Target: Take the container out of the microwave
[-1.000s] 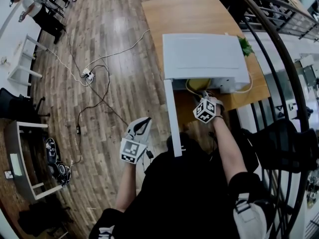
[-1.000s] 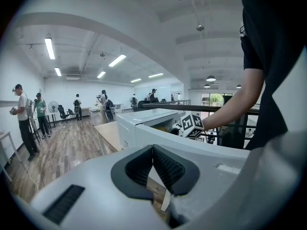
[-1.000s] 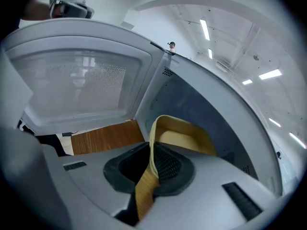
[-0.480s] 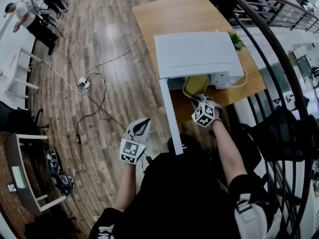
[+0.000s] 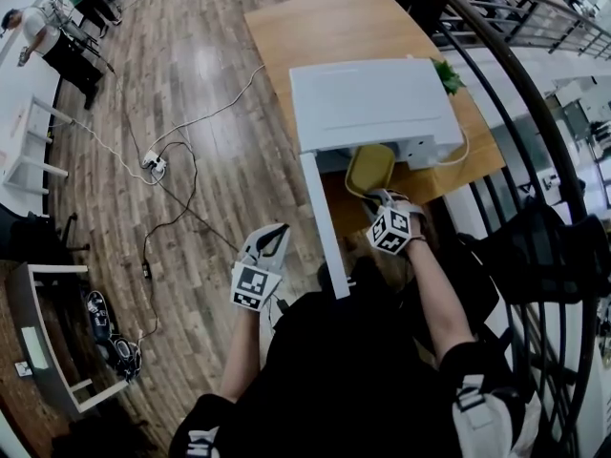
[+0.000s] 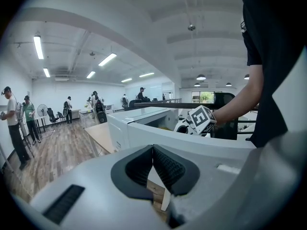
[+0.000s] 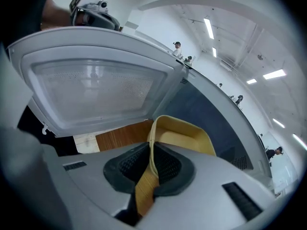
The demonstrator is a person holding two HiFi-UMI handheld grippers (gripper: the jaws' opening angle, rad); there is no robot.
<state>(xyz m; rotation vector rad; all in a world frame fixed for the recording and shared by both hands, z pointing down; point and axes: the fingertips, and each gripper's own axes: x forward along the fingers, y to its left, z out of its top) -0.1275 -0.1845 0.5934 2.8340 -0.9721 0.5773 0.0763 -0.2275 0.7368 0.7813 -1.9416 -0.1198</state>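
Two tools: right tool (image 7: 152, 163) clamped on container (image 7: 184, 137) rim for pulling from microwave (image 5: 377, 103), 12 o'clock; left tool (image 6: 153, 163) closed, idle.

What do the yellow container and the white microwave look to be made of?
The yellow container: likely plastic, matte, judging by its thin, smooth moulded rim and uniform colour. The white microwave: probably painted sheet metal, judging by its flat, evenly satin top.

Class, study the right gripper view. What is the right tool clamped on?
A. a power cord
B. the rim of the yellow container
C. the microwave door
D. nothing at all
B: the right tool has its pads pressed on the thin rim of the yellow container, whose wall runs down between them.
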